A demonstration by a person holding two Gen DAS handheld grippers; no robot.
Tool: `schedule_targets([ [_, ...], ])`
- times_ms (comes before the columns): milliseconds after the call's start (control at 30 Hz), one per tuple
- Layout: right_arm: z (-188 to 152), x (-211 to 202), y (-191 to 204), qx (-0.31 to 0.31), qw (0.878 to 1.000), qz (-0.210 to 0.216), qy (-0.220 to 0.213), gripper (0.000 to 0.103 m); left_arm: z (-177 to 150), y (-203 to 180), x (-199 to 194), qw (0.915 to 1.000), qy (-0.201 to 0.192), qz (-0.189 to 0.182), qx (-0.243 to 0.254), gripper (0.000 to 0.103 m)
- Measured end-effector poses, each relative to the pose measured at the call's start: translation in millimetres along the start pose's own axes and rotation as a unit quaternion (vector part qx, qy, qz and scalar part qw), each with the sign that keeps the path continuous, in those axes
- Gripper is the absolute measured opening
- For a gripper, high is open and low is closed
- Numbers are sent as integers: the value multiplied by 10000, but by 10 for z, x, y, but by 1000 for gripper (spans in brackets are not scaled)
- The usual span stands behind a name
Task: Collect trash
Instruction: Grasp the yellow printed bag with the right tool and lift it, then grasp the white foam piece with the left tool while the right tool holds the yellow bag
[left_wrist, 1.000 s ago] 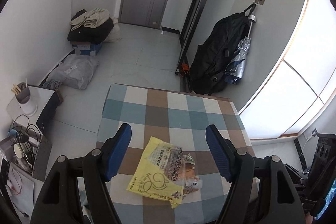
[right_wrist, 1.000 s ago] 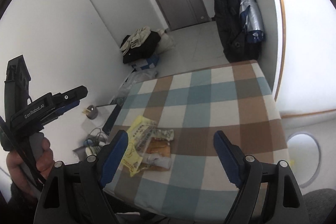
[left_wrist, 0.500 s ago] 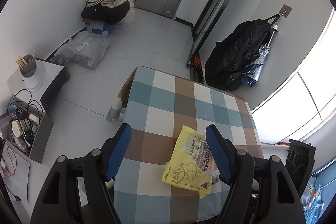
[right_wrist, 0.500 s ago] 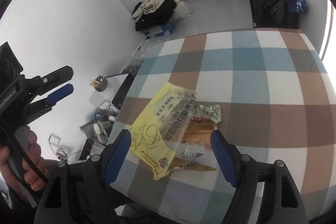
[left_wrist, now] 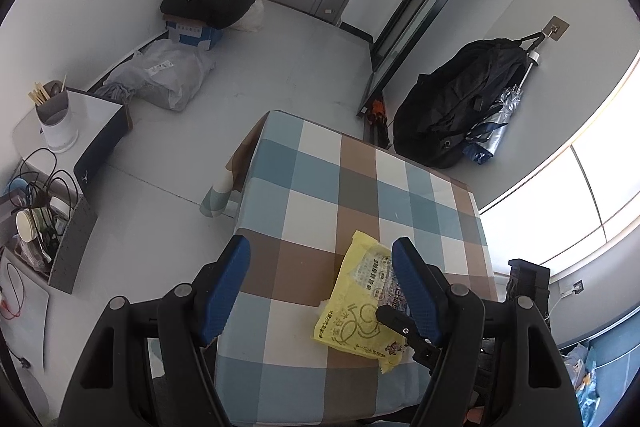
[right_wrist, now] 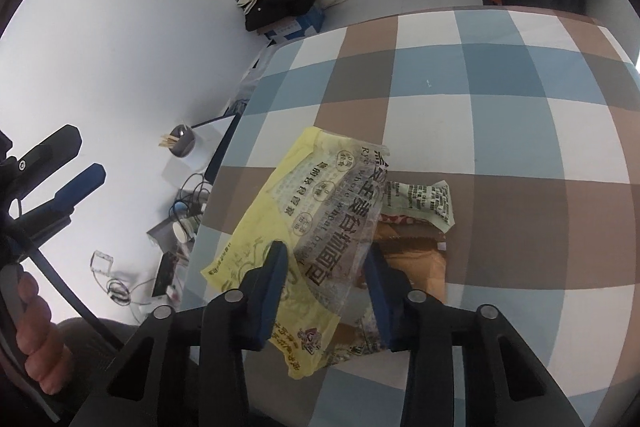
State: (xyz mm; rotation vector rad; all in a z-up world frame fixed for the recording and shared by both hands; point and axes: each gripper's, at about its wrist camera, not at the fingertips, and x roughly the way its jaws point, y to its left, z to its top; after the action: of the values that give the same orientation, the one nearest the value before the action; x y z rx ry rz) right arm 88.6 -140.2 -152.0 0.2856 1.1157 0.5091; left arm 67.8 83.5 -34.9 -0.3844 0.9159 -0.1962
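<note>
Right gripper [right_wrist: 326, 261] closing around yellow wrapper [right_wrist: 296, 219].

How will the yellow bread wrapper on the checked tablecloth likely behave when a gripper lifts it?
The yellow bread wrapper looks thin and crinkled, so probably floppy and light. Its glossy film may slip between the closing right gripper. Smaller wrappers beneath it may stay behind.

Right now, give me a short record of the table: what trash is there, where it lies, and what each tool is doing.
surface: checked tablecloth
trash: yellow bread bag, with a green wrapper and a brown wrapper partly under it
trash place: near the table's front edge
right tool: over the bag, jaws closing with the bag between them
left tool: open, empty, above the tablecloth beside the bag
not seen: any bin
</note>
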Motion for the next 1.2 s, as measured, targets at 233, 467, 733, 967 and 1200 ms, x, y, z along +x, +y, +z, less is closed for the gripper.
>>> schedule_targets([
  [233,-9,-41,1,-40,10000,16,-73,8,4,18,55,9999,94,34,-57,70],
  [467,1,-187,50,-149,9996,16,-239,2,-4,48,142,9992,334,-155,-164,70],
  [733,46,-462,118,-285,9978,240,-556,1,-28,75,206,9985,451,-89,-305,70],
  [967,47,-783,-1,-245,9956,299,-852,1,-106,-62,297,9981,535,237,191,70],
  [1200,-41,-1115,-206,-200,9929,295,-1131,1,-177,-129,441,9960,799,301,281,70],
])
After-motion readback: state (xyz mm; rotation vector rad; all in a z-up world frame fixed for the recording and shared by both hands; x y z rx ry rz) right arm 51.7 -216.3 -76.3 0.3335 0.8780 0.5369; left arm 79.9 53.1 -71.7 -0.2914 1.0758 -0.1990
